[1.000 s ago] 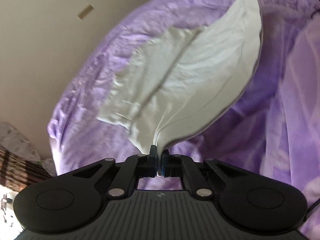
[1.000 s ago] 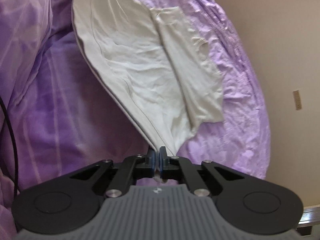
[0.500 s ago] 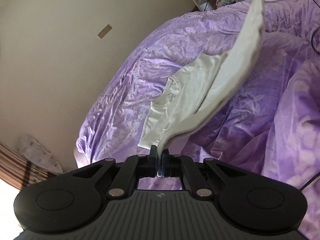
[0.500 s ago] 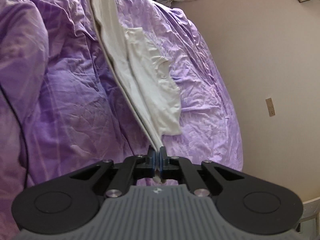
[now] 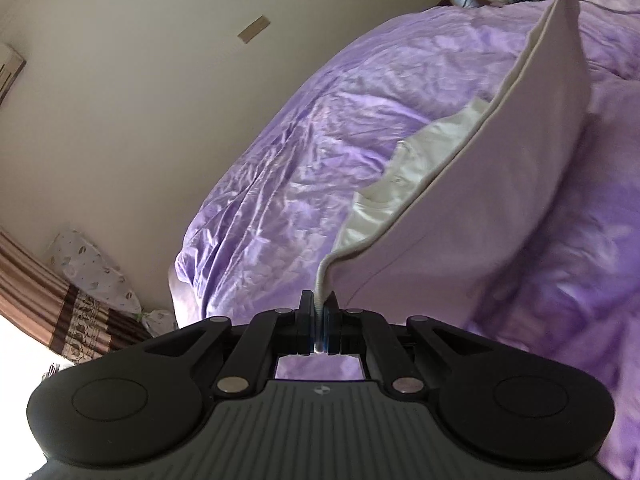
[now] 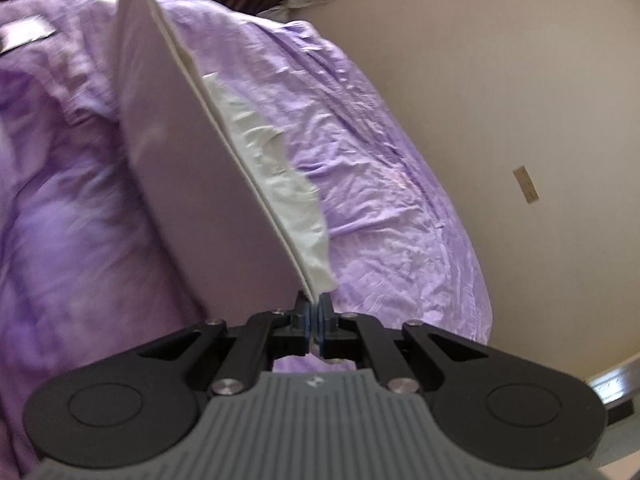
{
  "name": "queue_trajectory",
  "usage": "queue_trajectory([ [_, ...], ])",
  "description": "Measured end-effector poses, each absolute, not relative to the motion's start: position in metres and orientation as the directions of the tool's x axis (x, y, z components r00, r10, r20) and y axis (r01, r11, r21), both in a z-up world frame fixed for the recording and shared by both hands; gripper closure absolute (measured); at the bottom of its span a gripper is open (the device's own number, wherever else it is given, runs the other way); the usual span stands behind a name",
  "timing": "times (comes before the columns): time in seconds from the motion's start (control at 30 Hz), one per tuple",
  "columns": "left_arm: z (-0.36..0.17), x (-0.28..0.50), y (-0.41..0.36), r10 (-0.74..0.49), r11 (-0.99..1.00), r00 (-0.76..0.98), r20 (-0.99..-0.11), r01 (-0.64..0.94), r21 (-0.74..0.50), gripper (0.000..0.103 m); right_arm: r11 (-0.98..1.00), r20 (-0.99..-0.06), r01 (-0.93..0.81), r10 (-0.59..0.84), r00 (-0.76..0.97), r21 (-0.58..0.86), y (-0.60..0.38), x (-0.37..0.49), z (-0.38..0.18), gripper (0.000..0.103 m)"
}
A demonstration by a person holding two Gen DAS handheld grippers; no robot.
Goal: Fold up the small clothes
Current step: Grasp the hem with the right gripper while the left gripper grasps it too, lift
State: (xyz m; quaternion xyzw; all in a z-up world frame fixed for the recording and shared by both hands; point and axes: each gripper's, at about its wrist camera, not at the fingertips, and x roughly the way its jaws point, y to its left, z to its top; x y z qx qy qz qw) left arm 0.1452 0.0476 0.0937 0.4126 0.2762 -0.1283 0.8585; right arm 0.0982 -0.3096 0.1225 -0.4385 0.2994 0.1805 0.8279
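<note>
Soft white cotton shirt, smooth and thin, with a ribbed hem stretched taut as a straight band between two corners. Left gripper pressed shut on one hem corner; right gripper pinching the other. Held up over a crinkled purple bedspread, lower part draped on it, possibly the collar end. Open bedding on both sides; beige wall beyond the bed's edge.

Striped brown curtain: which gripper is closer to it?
Left. The left gripper has the striped brown curtain close beside it; from the right gripper it lies far beyond the white shirt.
</note>
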Motion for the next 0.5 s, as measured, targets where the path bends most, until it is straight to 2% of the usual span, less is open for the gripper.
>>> queue_trajectory([
  [0.27, 0.089, 0.244, 0.031, 0.064, 0.663, 0.815, -0.575, 0.396, 0.635, 0.100, 0.631, -0.582, -0.434, -0.034, 0.812, -0.643, -0.303, 0.205, 0.114, 0.103],
  [0.5, 0.042, 0.333, 0.020, 0.086, 0.683, 0.792, -0.605, 0.395, 0.614, 0.100, 0.729, -0.605, -0.377, -0.063, 0.794, -0.571, -0.303, 0.312, 0.074, 0.103],
])
